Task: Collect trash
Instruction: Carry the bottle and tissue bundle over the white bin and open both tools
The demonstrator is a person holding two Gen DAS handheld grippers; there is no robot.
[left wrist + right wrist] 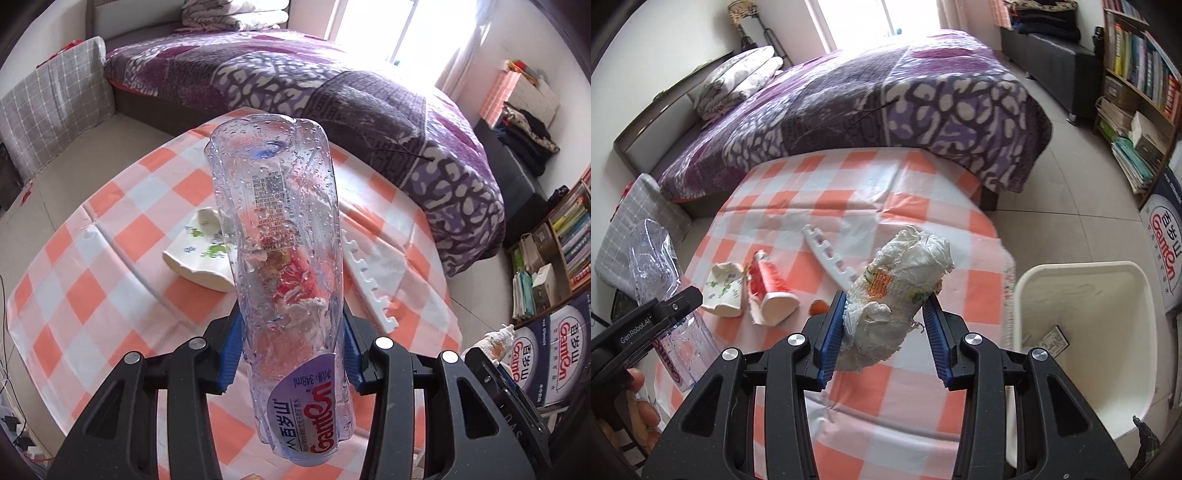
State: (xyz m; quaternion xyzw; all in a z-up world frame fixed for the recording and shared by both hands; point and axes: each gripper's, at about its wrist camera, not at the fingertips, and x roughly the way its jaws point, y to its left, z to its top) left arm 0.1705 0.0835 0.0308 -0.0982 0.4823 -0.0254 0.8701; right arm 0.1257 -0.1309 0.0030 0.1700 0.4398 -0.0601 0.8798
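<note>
Left gripper (291, 354): blue pads are clamping a crushed clear water bottle (277, 240) near its labelled end, bottle pointing away from the camera, droplets inside, raised above the table. The same bottle (661, 295) is showing at the left edge of the right wrist view.

Right gripper (882, 328): pads are pinching a crumpled wad of white tissue (901, 284) with printed orange and green marks; the left pad is pressing into it, the right pad is touching its edge. The wad is hanging over the checked tablecloth (849, 184), near the table's right side.

Just right of the table, a white bin (1137, 332) is standing on the floor, open; one small dark item is lying at its bottom, otherwise it looks nearly bare.

Remaining on the table: a crushed paper cup with green print (726, 291), a torn red-and-white paper cup (772, 291) touching it, a small orange scrap (819, 306) near the left pad, and a white notched plastic strip (831, 258).

Judgement: the task is looking early to midway. Two pieces are in hand but not yet binned; at least four are waiting on the cloth. The tissue is sitting closer to the bin than the bottle.
</note>
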